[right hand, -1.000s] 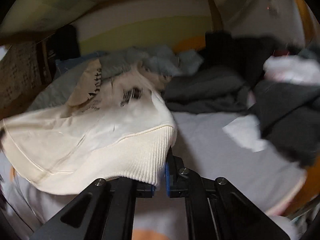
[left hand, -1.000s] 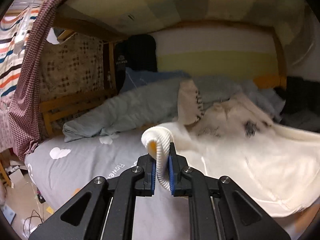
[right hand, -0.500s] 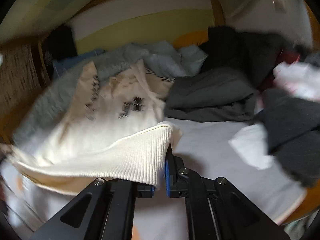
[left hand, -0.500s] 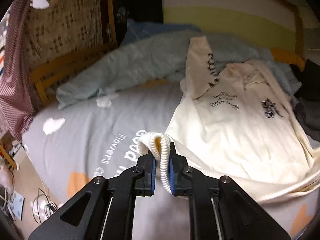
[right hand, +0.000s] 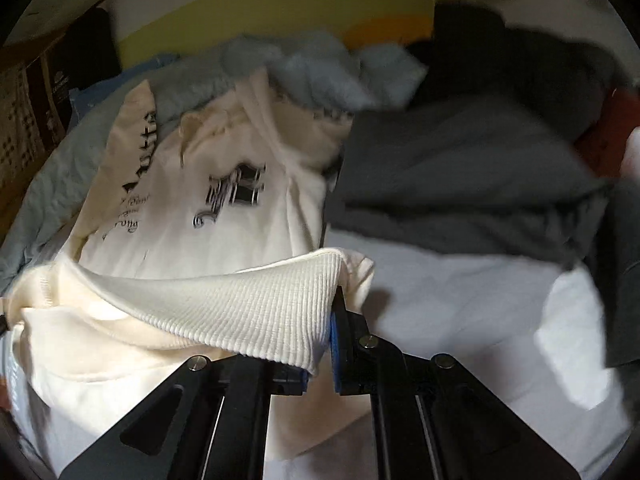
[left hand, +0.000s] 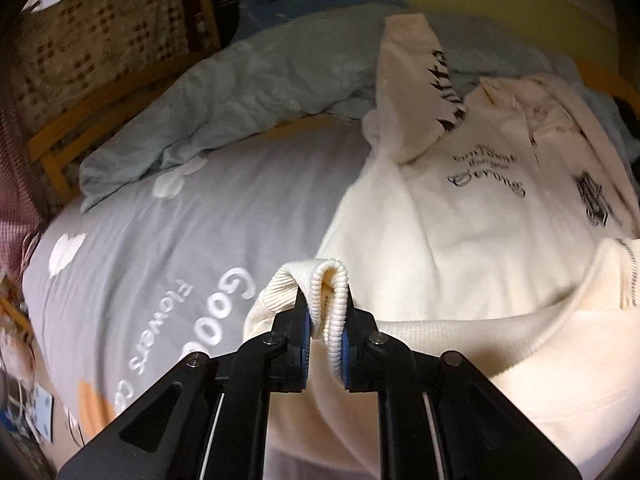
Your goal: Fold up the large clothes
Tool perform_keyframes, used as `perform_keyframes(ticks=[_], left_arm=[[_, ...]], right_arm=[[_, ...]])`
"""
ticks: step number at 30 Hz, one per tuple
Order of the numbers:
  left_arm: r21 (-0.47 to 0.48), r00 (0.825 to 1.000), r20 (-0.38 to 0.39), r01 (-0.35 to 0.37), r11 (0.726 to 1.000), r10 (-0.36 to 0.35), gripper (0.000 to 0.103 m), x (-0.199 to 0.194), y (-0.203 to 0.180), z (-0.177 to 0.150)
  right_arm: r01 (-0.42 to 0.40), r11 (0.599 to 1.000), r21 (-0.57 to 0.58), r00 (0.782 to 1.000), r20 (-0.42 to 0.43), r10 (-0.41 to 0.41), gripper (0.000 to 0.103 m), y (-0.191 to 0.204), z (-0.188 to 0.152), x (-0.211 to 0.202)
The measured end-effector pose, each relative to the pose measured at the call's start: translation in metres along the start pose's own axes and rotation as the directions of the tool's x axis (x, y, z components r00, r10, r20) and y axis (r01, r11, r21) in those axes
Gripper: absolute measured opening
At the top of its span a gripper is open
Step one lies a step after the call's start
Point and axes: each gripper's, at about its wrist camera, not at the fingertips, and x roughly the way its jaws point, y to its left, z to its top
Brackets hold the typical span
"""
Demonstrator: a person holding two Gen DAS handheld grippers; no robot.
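Observation:
A cream sweatshirt (left hand: 472, 216) with black lettering lies spread on the bed, its collar end far from me; it also shows in the right wrist view (right hand: 208, 208). My left gripper (left hand: 323, 328) is shut on a bunched piece of its ribbed hem (left hand: 328, 292) at the left corner. My right gripper (right hand: 320, 344) is shut on the ribbed hem (right hand: 240, 312) at the other corner, which drapes left over its left finger. Both hold the hem lifted above the bed.
The grey bedsheet (left hand: 168, 248) with white lettering covers the mattress. A light blue quilt (left hand: 240, 96) lies at the back, by a wooden bed rail (left hand: 64, 128). Dark grey clothes (right hand: 460, 176) are piled at the right, over a white sheet (right hand: 480, 304).
Both grippers have carried the hem forward and lower over the bed, and the cameras now tilt down. The sweatshirt's printed front has come into fuller view. Both grips are unchanged.

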Motion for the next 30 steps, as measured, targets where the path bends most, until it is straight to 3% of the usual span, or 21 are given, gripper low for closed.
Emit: perform_keyframes(ticks=[3, 4, 5, 6, 8, 13, 17, 19, 22, 25, 30], left_arm=[[0.071, 1.0, 0.031, -0.008, 0.997, 0.006, 0.032, 0.005, -0.006, -0.006], [0.052, 0.999, 0.028, -0.023, 0.998, 0.022, 0.048, 0.004, -0.002, -0.007], [0.021, 0.999, 0.035, -0.031, 0.999, 0.03, 0.063, 0.002, 0.004, -0.007], [-0.004, 0.999, 0.044, -0.027, 1.0, 0.027, 0.068, 0.0, 0.01, -0.007], [-0.05, 0.997, 0.071, 0.011, 0.999, -0.007, 0.077, -0.011, 0.022, -0.007], [-0.055, 0.988, 0.142, 0.073, 0.996, -0.065, 0.082, -0.035, 0.029, -0.016], [0.045, 0.958, 0.251, 0.131, 0.99, -0.139, 0.087, -0.065, 0.006, -0.021], [0.095, 0.946, 0.266, 0.164, 0.982, -0.184, 0.088, -0.07, -0.009, -0.025], [0.182, 0.953, 0.209, 0.182, 0.966, -0.219, 0.088, -0.064, -0.038, -0.035], [0.189, 0.954, 0.128, 0.244, 0.951, -0.271, 0.088, -0.05, -0.055, -0.042], [0.179, 0.97, 0.054, 0.224, 0.958, -0.237, 0.088, -0.025, -0.067, -0.046]], right_arm=[[0.0, 0.999, -0.034, 0.999, -0.036, -0.001, 0.012, -0.005, -0.006, 0.012], [-0.008, 1.0, -0.028, 0.999, -0.042, 0.006, 0.016, -0.008, -0.008, 0.012], [-0.014, 1.0, -0.014, 0.999, -0.046, 0.014, 0.031, -0.011, -0.01, 0.011], [-0.005, 1.0, -0.008, 0.999, -0.045, 0.005, 0.056, -0.012, -0.011, 0.01], [0.067, 0.998, 0.013, 0.998, -0.014, -0.067, 0.075, -0.018, -0.012, 0.002], [0.024, 1.0, 0.011, 0.999, 0.048, -0.024, 0.075, -0.021, -0.013, -0.015], [-0.05, 0.999, -0.007, 0.997, 0.06, 0.051, 0.081, -0.01, -0.018, -0.023], [-0.084, 0.996, -0.035, 0.995, 0.059, 0.086, 0.085, -0.001, -0.022, -0.025], [-0.117, 0.987, -0.111, 0.992, 0.027, 0.121, 0.086, 0.019, -0.03, -0.02], [-0.139, 0.974, -0.18, 0.99, -0.034, 0.135, 0.087, 0.04, -0.041, -0.009], [-0.045, 0.947, -0.318, 0.999, -0.011, 0.043, 0.096, 0.066, -0.055, 0.001]])
